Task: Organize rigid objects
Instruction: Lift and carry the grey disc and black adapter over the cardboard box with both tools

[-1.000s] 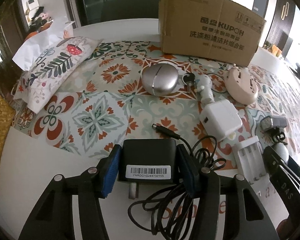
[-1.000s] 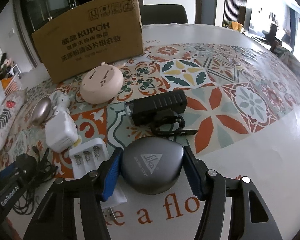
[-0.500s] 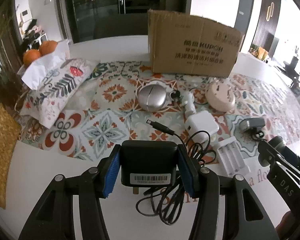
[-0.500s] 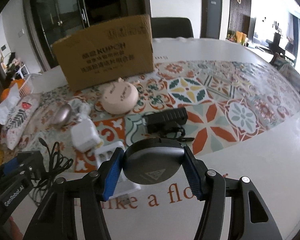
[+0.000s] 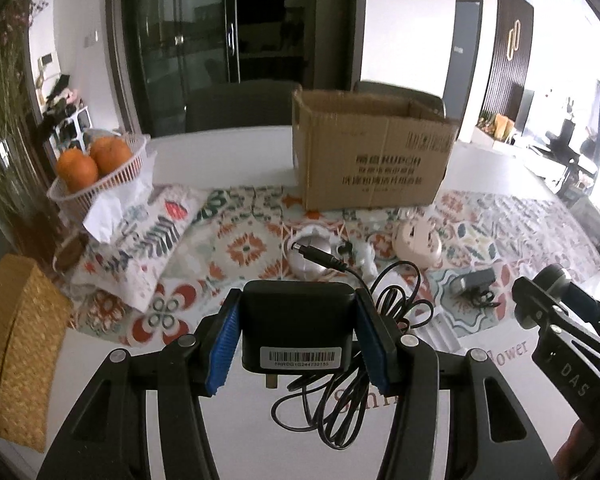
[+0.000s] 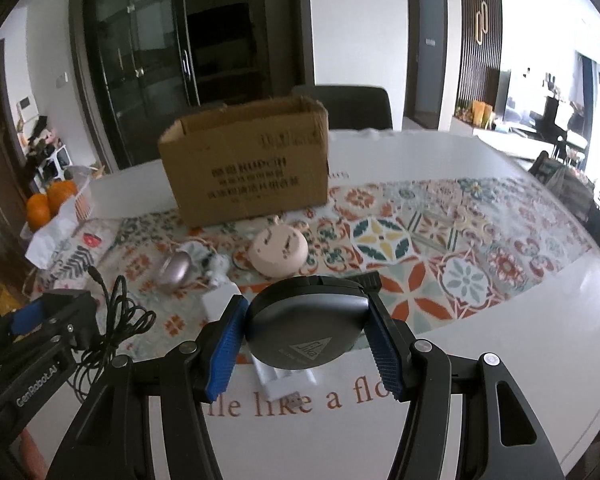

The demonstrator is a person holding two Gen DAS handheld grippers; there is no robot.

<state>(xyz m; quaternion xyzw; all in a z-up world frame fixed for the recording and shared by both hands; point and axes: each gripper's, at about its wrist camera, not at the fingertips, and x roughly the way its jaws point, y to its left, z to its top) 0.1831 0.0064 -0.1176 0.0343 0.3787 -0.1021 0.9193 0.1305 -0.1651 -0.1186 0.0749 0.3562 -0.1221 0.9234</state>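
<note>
A white worktop (image 6: 480, 160) fills both views, printed along its near edge in rust-coloured letters that read in part "like a flo" in the right wrist view. A patterned tile runner (image 6: 460, 240) in orange, teal and cream lies across it. At the far middle of the runner stands an open cardboard box (image 5: 374, 156), its front marked "KUPOH" above lines of Chinese print too blurred to read. To the far left a white basket (image 5: 100, 184) holds oranges (image 5: 94, 160), with a floral pillow (image 5: 144, 240) just beside it and a woven yellow mat (image 5: 16, 344) at the near left. The left tongs (image 5: 298, 342) are clamped on a black power adapter (image 5: 296, 320) held above the worktop; its white barcode label reads something like "FHRDG1G244732155", and its black cable (image 5: 380, 320) dangles in loops, the barrel plug pointing far-left. The right tongs (image 6: 306, 334) are clamped on a round dark-grey case (image 6: 306, 328) with a triangular logo whose lettering is too small to read, also held above the worktop. Each gripper shows at the edge of the other's view: one body reads "GenRobot.AI", the other "DAS". Left on the runner in front of the box are a round pink device (image 6: 278, 252), a silver egg-shaped case (image 6: 174, 270), a small white gadget (image 6: 218, 266), a white cube charger (image 6: 220, 302) and a second black adapter (image 5: 472, 282); a white battery charger (image 6: 284, 380) lies on the worktop under the grey case.
</note>
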